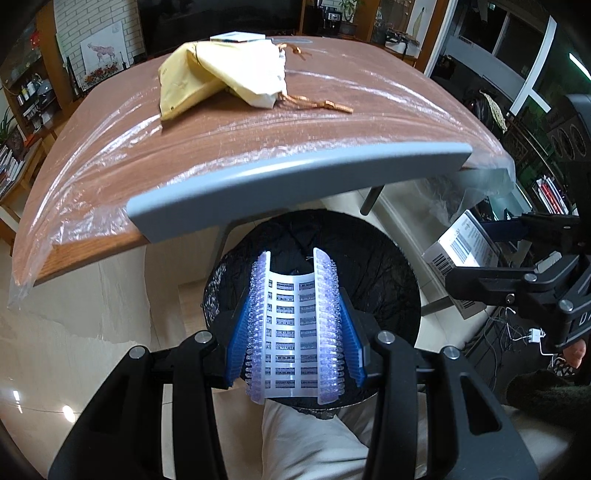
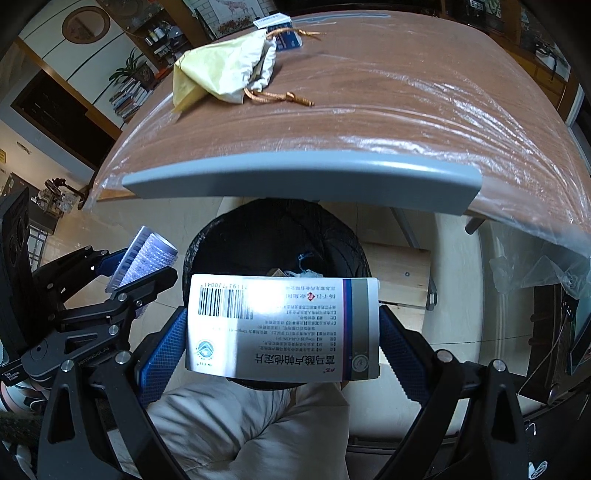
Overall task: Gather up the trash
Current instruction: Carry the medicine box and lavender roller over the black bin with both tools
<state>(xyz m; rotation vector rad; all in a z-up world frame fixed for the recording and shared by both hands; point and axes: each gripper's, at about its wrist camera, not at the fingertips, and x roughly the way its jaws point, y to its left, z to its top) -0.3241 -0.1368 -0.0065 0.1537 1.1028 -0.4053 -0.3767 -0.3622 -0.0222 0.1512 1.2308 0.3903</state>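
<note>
Left gripper (image 1: 294, 325) clamped curled blister pack (image 1: 295, 332), long axis along fingers; right gripper (image 2: 282, 328) clamped medicine box (image 2: 282, 328) crosswise, both above bin (image 1: 388, 266).

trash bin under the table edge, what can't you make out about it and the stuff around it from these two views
- Bin contents: right wrist view, medicine box in the right gripper covers them.
- Bin bottom: left wrist view, dark liner, blister pack in the left gripper blocks it.
- Small box behind the yellow pouch: print too small.
</note>
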